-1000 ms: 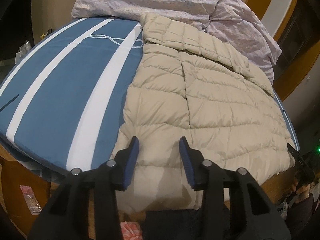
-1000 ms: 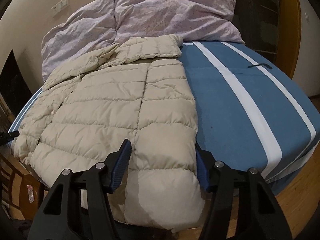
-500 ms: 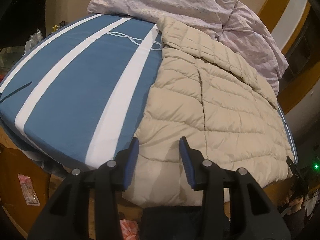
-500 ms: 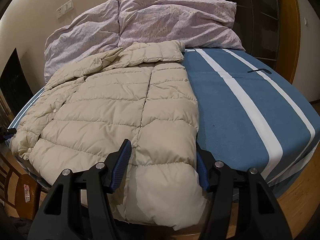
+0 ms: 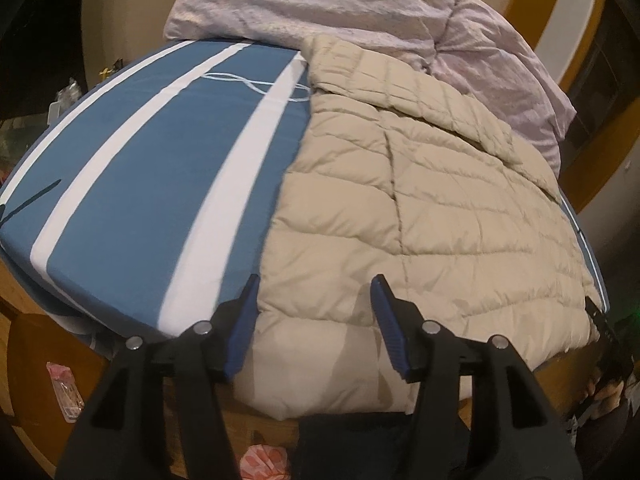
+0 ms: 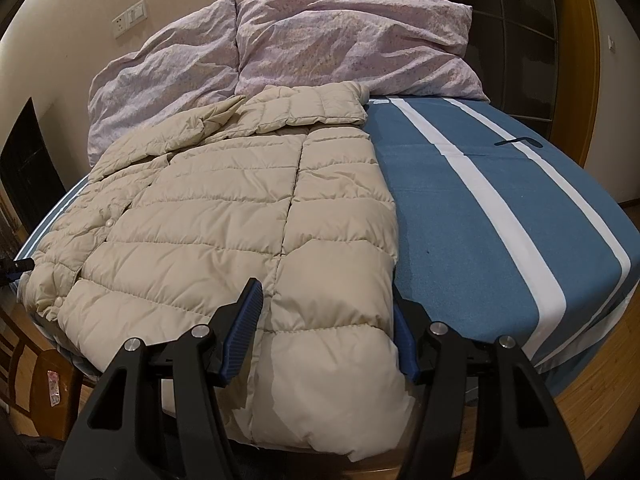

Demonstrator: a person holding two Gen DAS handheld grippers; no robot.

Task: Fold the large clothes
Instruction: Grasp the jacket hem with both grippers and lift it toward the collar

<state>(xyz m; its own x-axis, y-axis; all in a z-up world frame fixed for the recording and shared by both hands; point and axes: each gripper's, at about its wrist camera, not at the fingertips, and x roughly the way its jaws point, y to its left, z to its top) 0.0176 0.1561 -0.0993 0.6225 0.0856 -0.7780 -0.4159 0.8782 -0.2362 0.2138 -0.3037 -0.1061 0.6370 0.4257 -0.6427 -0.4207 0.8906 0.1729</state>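
A beige quilted puffer jacket (image 5: 420, 216) lies flat on the bed, its hem hanging over the near edge and its collar toward the pillows. It also shows in the right wrist view (image 6: 240, 232). My left gripper (image 5: 314, 300) is open and empty, hovering over the hem near the jacket's left edge. My right gripper (image 6: 326, 304) is open and empty, its jaws standing either side of the jacket's right hem corner. Whether either touches the fabric I cannot tell.
The bed has a blue sheet with white stripes (image 5: 140, 200), also in the right wrist view (image 6: 500, 208). Lilac pillows (image 6: 300, 44) lie at the head. A thin white cord (image 5: 256, 84) lies on the sheet. The wooden bed frame (image 5: 36, 360) and wood floor (image 6: 592, 412) lie below.
Both grippers have drawn in toward the jacket's hem. The left gripper's jaws have opened wider. The left view has swung right, the jacket filling more of it.
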